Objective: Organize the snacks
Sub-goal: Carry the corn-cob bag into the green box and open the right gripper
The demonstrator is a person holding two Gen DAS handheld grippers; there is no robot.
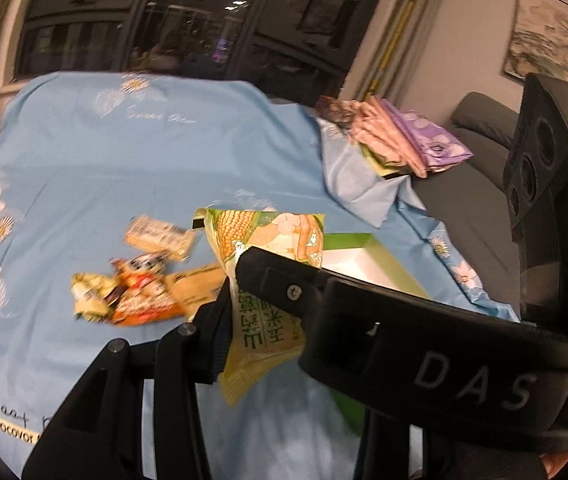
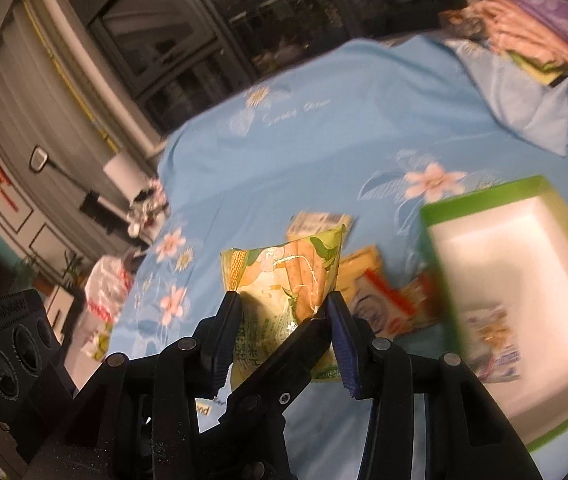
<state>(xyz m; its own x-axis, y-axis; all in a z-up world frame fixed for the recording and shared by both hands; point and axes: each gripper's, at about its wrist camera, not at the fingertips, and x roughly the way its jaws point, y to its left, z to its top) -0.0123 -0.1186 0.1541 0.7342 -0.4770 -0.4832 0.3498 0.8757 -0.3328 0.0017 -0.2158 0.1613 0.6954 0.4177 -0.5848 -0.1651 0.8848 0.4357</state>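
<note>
Yellow-green corn snack packet point(image 2: 284, 280) pinched in both left claw point(image 1: 240, 308) and right claw point(image 2: 284, 320).

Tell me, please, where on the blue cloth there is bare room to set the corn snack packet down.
Bare cloth lies beyond the loose snack pile, toward the dark window, and left of it by the pink flowers. The green-rimmed box is mostly bare white inside, with one packet near its front. It is crowded between pile and box, where both grippers hold the corn packet.
</note>
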